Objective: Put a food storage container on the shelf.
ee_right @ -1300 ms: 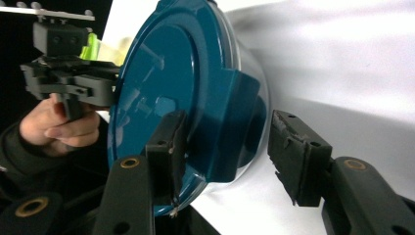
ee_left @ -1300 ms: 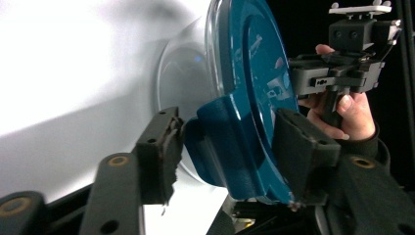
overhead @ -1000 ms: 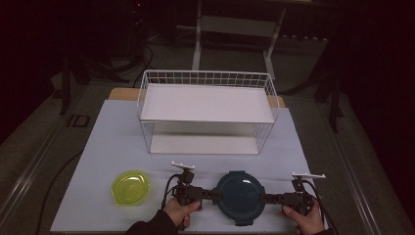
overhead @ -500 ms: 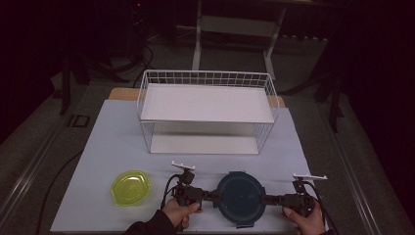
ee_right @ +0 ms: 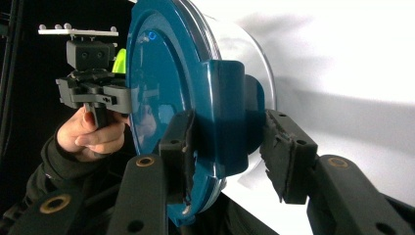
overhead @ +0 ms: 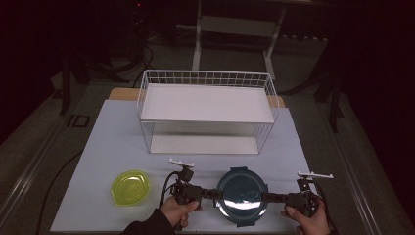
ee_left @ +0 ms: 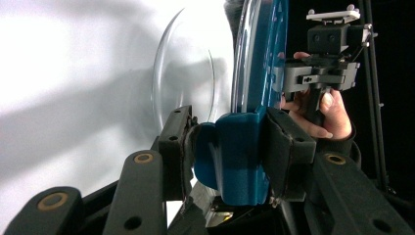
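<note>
A round clear container (ee_left: 183,83) with a dark teal lid (overhead: 242,196) stands on the white mat near the front edge. My left gripper (overhead: 215,193) comes in level from its left side. In the left gripper view both pads of the left gripper (ee_left: 230,147) press on the lid's teal clip (ee_left: 235,161). My right gripper (overhead: 268,197) reaches in from the opposite side. Its jaws have just been closing, and the right gripper (ee_right: 230,147) now has one pad on the lid's (ee_right: 156,88) top and the other against the side clip (ee_right: 235,112).
A yellow-green lid (overhead: 129,187) lies flat on the mat to the left of my left hand. A white wire rack (overhead: 205,98) with two shelves stands behind the container. The mat ends just in front of my hands.
</note>
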`<state>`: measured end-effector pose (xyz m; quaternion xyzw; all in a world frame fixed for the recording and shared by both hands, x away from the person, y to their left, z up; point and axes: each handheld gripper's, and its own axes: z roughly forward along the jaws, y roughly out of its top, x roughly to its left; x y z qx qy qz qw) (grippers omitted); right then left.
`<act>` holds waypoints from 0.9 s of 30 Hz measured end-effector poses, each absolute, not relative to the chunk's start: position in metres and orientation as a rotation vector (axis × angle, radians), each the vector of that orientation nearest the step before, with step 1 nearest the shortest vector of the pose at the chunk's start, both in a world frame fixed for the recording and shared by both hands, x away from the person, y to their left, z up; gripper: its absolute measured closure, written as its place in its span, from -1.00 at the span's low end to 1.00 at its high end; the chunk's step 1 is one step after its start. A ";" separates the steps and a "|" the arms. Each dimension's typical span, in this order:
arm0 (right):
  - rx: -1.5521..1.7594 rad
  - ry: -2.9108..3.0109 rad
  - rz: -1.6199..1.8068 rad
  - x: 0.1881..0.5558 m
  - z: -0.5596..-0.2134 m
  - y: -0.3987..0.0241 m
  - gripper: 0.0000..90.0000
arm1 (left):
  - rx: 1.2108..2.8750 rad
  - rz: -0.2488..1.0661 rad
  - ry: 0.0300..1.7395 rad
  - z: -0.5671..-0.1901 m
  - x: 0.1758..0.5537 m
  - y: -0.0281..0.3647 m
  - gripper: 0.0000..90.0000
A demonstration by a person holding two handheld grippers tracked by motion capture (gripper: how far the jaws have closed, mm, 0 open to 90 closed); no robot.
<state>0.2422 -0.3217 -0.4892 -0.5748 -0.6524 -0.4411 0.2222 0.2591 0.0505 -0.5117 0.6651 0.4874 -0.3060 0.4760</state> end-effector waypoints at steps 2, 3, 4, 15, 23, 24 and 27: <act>-1.579 -1.814 -1.236 0.242 -0.482 -0.321 0.26 | 1.618 -0.741 1.187 -0.504 0.258 0.051 0.26; -1.578 -1.818 -1.243 0.241 -0.479 -0.321 0.26 | 1.621 -0.733 1.179 -0.499 0.258 0.051 0.26; -1.570 -1.827 -1.250 0.241 -0.474 -0.321 0.26 | 1.622 -0.721 1.169 -0.495 0.258 0.052 0.27; -1.529 -1.879 -1.320 0.245 -0.436 -0.313 0.26 | 1.614 -0.652 1.131 -0.456 0.265 0.061 0.27; -1.494 -1.892 -1.380 0.253 -0.412 -0.307 0.26 | 1.632 -0.592 1.103 -0.424 0.271 0.068 0.27; -1.489 -1.900 -1.389 0.254 -0.408 -0.305 0.26 | 1.627 -0.589 1.103 -0.422 0.272 0.069 0.27; -1.479 -1.917 -1.405 0.258 -0.398 -0.302 0.27 | 1.613 -0.584 1.095 -0.415 0.274 0.074 0.27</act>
